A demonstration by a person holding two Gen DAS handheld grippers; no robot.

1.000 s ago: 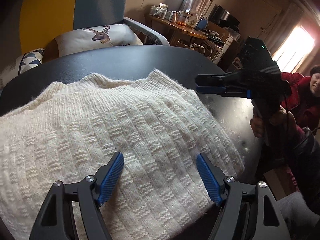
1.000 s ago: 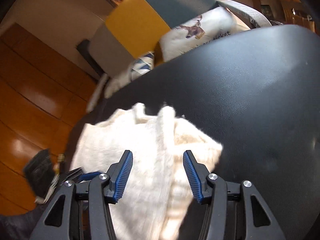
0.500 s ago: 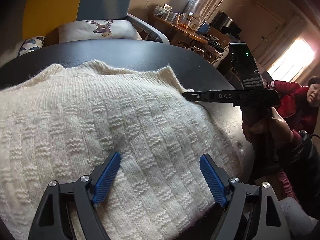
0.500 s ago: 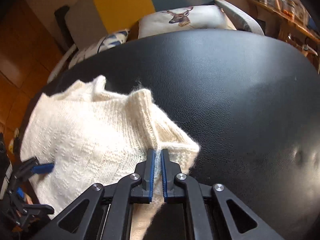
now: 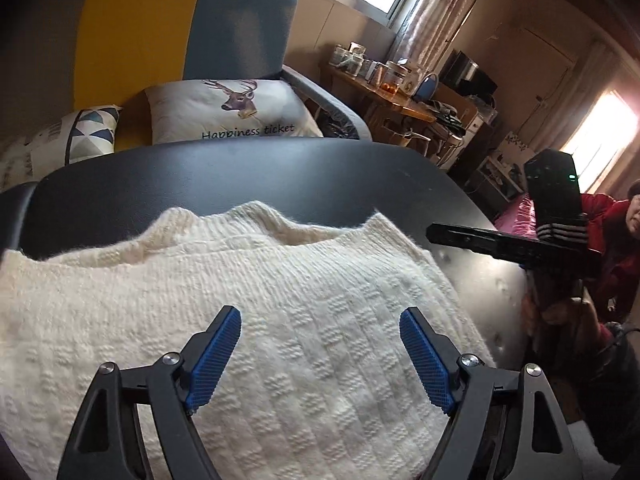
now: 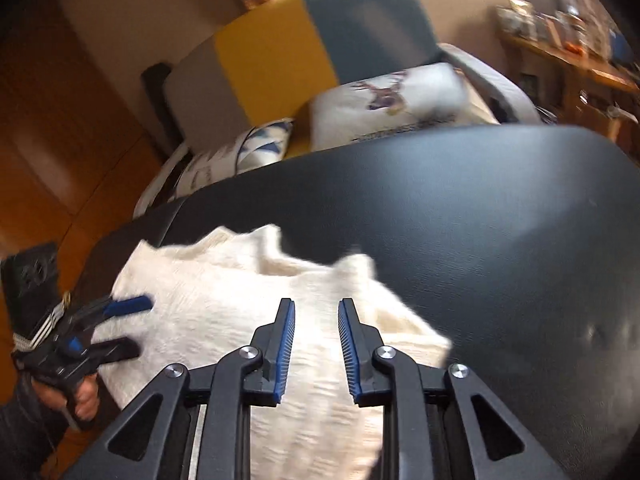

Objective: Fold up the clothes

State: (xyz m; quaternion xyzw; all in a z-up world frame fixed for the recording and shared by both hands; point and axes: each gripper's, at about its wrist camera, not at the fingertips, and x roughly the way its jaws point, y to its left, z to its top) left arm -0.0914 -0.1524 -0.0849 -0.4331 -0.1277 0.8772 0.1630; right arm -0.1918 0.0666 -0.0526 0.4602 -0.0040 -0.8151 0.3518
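Note:
A cream knitted sweater (image 5: 280,320) lies folded on the black table (image 5: 240,176), its neck edge toward the far side. My left gripper (image 5: 320,356) hovers open over the sweater's near part, nothing between its blue pads. In the left wrist view my right gripper (image 5: 480,240) appears edge-on, beside the sweater's right corner. The right wrist view shows the sweater (image 6: 224,292) under my right gripper (image 6: 316,344), whose pads stand a little apart with no cloth pinched. My left gripper (image 6: 124,324) shows there at the sweater's left edge, held by a hand (image 6: 86,396).
A yellow and blue armchair (image 5: 180,28) with a deer cushion (image 5: 232,112) stands behind the table. A wooden side table (image 5: 392,96) with jars is at the back right. A person in red (image 5: 612,232) sits at the right. The wood floor (image 6: 60,160) lies to the left.
My right gripper, shut on the sweater's right corner half a second ago, has opened and let the cloth go. My left gripper stays open over the sweater and now sits a little further back.

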